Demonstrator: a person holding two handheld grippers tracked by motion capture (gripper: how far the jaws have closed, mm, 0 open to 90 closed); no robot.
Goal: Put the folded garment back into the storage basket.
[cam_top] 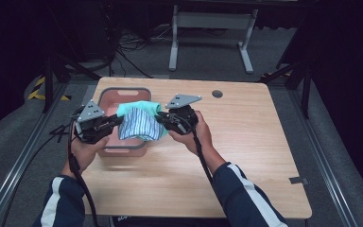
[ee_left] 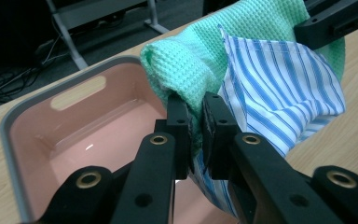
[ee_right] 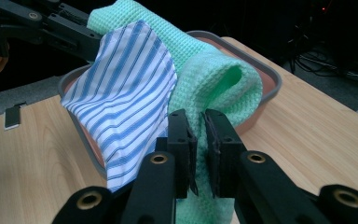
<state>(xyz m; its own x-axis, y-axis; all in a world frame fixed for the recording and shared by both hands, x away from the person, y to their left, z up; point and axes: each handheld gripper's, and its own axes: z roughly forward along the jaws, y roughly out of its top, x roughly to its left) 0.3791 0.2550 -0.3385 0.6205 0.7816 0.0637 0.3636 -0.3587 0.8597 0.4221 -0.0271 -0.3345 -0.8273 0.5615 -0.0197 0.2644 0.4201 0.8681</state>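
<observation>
A wooden table carries everything here, and on it, below and just beyond the two grippers, sits a pink bin with a grey rim, its inside bare and glossy in the left gripper view. Held in the air over the bin's near right part, stretched between the two tools, is a mint-green waffle cloth with a blue-and-white striped cloth hanging in front of it on the person's side. The left gripper has its jaws drawn narrow on a fold of the green cloth, with the striped cloth draping down just to the right of its jaws and partly under them. The right gripper likewise has its jaws pinched close on a fold of the green cloth, the striped cloth lying just to the left of its jaws and covering the bin's near wall. Each gripper faces the other across the cloths. A small dark round hole sits in the tabletop well beyond the right gripper.
</observation>
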